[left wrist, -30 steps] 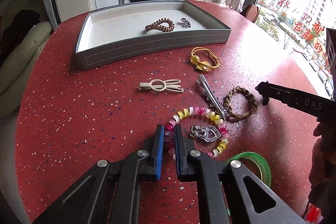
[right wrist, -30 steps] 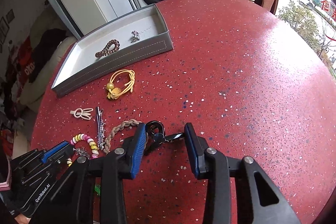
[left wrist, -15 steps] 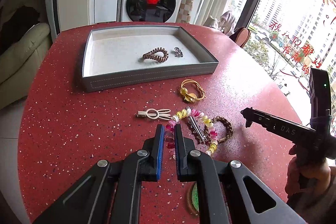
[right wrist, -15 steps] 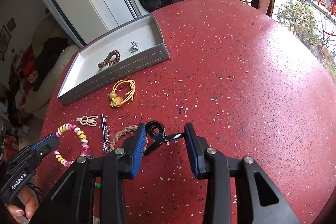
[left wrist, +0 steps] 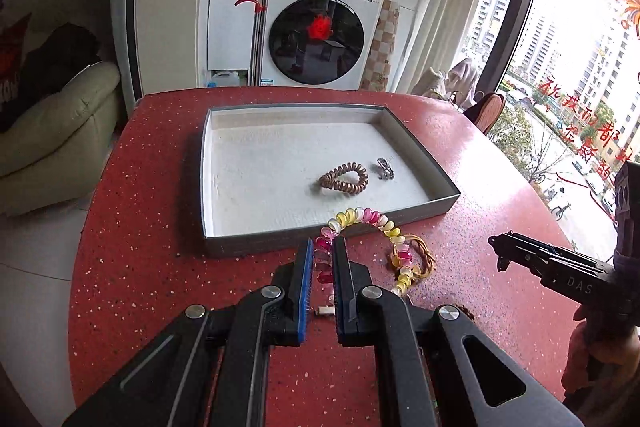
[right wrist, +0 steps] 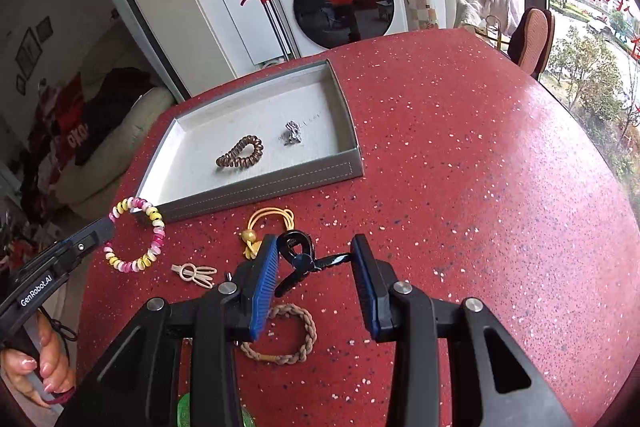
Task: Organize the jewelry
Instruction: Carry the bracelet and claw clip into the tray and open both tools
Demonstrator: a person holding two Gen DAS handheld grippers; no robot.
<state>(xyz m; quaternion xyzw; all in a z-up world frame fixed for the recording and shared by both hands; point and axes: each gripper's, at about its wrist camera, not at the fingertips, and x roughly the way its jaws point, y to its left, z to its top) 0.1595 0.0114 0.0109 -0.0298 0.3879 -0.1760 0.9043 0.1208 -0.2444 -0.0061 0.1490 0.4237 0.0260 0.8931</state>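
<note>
Two claws are at work, each already carrying something. Nearest, the left claw (left wrist: 321,259) is pinched nearly closed on one side of the pink-and-yellow coil bracelet (left wrist: 370,223), whose free loop hangs ahead and to its right, above the bench (left wrist: 140,267) and just short of the tray's near wall. The right claw (right wrist: 314,261) stands fairly wide, yet a black hair claw clip (right wrist: 298,257) spans the gap between its pads (so it is gripped, not loose).

To place the bracelet well, I would carry it forward over the grey tray (left wrist: 256,241) wall with the dangling loop lifted clear of the rim, then release over the bare white lining to the left of the brown spiral hair tie (left wrist: 344,179) and the small silver piece (left wrist: 385,169) beyond it.

Below the right claw lie a braided band (right wrist: 288,339), a cream rabbit clip (right wrist: 196,273) and, further ahead, a yellow cord tie (right wrist: 268,223).

Hard to make out: the silver piece's exact form, a small pale object beneath the left claw, and a green thing cut off at the bottom edge of the right view.
</note>
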